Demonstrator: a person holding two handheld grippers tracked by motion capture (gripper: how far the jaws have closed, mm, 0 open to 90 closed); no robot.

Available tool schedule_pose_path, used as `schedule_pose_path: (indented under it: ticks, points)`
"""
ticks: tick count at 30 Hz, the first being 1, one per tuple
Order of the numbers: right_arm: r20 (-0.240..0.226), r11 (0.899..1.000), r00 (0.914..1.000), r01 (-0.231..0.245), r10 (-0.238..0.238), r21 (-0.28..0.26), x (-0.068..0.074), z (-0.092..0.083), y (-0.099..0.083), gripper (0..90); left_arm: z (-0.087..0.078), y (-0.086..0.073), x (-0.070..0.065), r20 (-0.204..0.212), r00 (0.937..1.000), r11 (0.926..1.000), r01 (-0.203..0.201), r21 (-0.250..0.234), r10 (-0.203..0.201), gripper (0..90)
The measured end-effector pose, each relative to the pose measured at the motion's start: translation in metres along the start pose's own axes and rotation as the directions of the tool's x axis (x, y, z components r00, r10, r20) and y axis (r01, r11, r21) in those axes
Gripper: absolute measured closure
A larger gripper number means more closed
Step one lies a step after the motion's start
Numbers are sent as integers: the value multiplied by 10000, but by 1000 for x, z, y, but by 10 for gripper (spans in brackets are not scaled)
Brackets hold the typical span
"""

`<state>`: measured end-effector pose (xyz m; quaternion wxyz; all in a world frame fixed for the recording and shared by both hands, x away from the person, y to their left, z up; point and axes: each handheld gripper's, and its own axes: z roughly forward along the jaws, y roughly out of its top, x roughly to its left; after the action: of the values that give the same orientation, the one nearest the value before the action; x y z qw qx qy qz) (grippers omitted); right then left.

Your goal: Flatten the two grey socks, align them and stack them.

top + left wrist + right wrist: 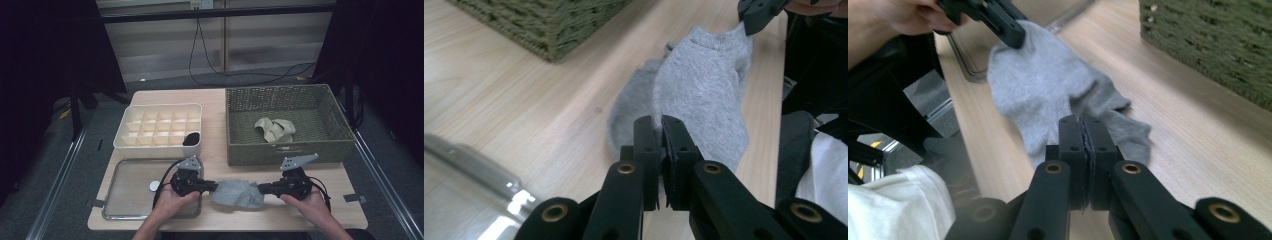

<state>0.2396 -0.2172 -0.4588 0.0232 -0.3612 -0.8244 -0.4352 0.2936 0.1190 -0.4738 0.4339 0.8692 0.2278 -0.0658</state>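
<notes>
A grey sock [236, 194] is stretched between both grippers near the table's front edge. My left gripper [216, 186] is shut on its left end and my right gripper [260, 188] is shut on its right end. In the left gripper view the sock [704, 95] runs from my pinched left gripper [659, 130] up to the right gripper [756, 15], which clamps the cuff. In the right gripper view my right gripper [1083, 127] pinches grey fabric, and the sock [1048, 85] reaches the left gripper [1013, 32] at the top left. Part of the sock trails on the wood.
A green wicker basket [260, 150] at the back right holds a beige sock [274, 129]. A white divided box [165, 106] at the back left holds a dark rolled item [191, 138]. A metal tray [130, 185] lies front left with a small white disc [155, 185] in it.
</notes>
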Motion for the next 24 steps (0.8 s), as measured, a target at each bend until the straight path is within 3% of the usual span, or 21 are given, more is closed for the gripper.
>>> schedule_pose_path:
  ticks: [12, 15, 24]
  points:
    - [234, 9987, 9988, -439, 433, 259, -24, 12, 5, 882, 8, -1, 3, -34, 9999, 9996, 135, 256, -134, 865]
    - [304, 9986, 9984, -489, 482, 216, -26, 14, 4, 872, 11, -1, 3, -69, 9999, 9995, 109, 303, -107, 864]
    - [559, 9972, 9956, -744, 750, -111, -21, 1, -12, 733, 15, -3, 5, -179, 9997, 9991, 201, 386, -194, 853]
